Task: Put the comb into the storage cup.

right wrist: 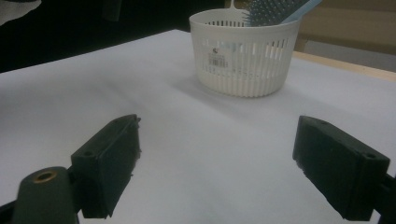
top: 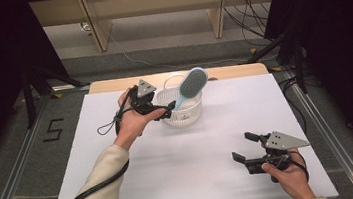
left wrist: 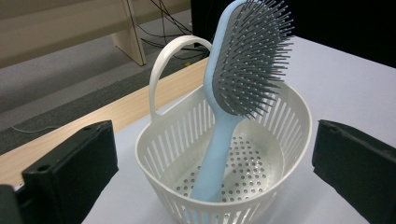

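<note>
A light blue hairbrush [top: 190,85] with grey bristles stands tilted in a white slotted basket [top: 182,114] at the far middle of the table, handle down, head leaning over the rim. My left gripper [top: 165,110] is just left of the basket, open, jaws pointing at it and apart from it. In the left gripper view the hairbrush [left wrist: 247,60] rises from the basket [left wrist: 159,177] between the wide black jaws of the gripper [left wrist: 215,140]. My right gripper [top: 243,146] rests open near the front right, nothing between its jaws [right wrist: 217,154]; the basket [right wrist: 243,60] and the brush [right wrist: 275,9] are farther off.
A white sheet [top: 214,185] covers the table, with a wooden edge [top: 112,85] along the far side. The basket has a loop handle [left wrist: 163,70] on its far rim. Cables [top: 251,25] lie on the floor behind the table.
</note>
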